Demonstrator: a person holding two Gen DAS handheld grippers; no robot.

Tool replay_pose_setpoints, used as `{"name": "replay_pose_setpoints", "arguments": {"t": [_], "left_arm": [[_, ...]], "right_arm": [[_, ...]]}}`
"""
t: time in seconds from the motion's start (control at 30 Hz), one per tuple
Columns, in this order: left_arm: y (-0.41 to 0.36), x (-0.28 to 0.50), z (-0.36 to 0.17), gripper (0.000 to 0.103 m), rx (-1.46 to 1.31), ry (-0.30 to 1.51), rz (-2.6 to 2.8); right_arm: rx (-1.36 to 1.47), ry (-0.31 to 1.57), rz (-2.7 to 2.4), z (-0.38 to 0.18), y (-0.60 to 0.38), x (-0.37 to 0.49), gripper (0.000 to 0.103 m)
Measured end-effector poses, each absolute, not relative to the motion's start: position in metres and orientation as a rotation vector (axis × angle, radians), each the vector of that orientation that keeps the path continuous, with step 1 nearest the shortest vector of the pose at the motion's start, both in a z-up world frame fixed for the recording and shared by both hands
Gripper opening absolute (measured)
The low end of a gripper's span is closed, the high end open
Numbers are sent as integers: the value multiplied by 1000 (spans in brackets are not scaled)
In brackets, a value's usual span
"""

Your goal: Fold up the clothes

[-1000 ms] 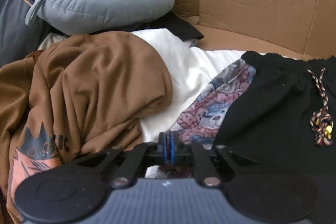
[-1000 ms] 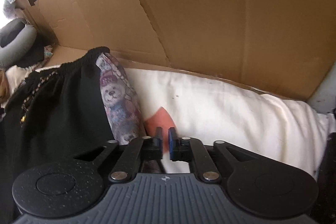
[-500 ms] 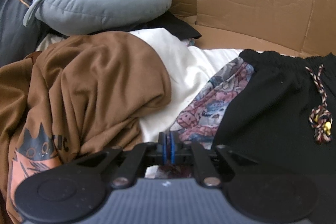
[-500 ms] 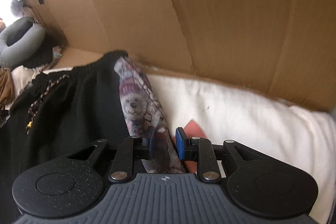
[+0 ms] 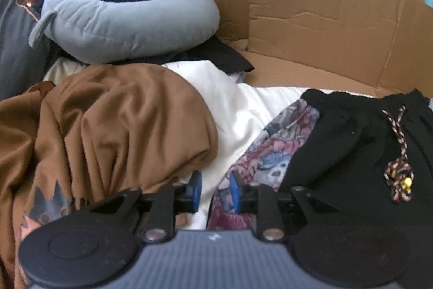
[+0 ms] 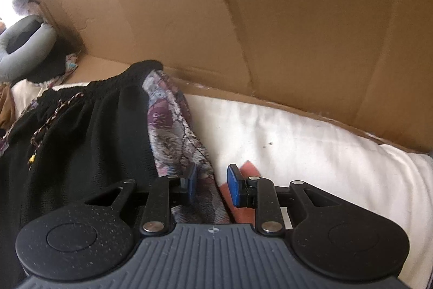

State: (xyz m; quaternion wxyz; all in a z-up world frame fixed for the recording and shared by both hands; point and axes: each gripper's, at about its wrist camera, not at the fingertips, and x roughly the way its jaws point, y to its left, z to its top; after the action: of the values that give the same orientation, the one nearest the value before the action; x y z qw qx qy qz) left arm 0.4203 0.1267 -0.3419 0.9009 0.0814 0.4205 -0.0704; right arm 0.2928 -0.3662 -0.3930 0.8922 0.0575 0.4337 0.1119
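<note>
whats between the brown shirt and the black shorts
In the left wrist view, white bedding and the shorts' bear-print side panel lie between the brown shirt and the black shorts.

Blown-out daylight upper left, soft shadows, fisheye-bent edges, mild blur

Black drawstring shorts (image 5: 351, 153) with patterned side panels lie flat on white bedding.

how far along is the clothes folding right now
Done: the black drawstring shorts with patterned bear-print side panels lie flat on the white cloth.
In hand: nothing; the left gripper and right gripper have just been opening, pads clear.
Left: the crumpled brown t-shirt.
</note>
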Motion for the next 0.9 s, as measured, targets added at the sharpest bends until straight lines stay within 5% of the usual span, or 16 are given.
{"name": "replay_pose_setpoints", "arguments": {"t": [0.13,0.33,0.5,0.9], "left_arm": [[123,428,-350,36,150,880,-168],[112,440,-367,37,165,920,-191],[102,444,-371,14,199,949,-217],[104,443,-361,6,277,892,-168]], "right_arm": [[66,936,286,-396,-353,298,31],[27,960,306,-397,-348,307,34],[-53,947,344,-395,-337,305,7],[-250,870,177,-382,-340,300,3]]}}
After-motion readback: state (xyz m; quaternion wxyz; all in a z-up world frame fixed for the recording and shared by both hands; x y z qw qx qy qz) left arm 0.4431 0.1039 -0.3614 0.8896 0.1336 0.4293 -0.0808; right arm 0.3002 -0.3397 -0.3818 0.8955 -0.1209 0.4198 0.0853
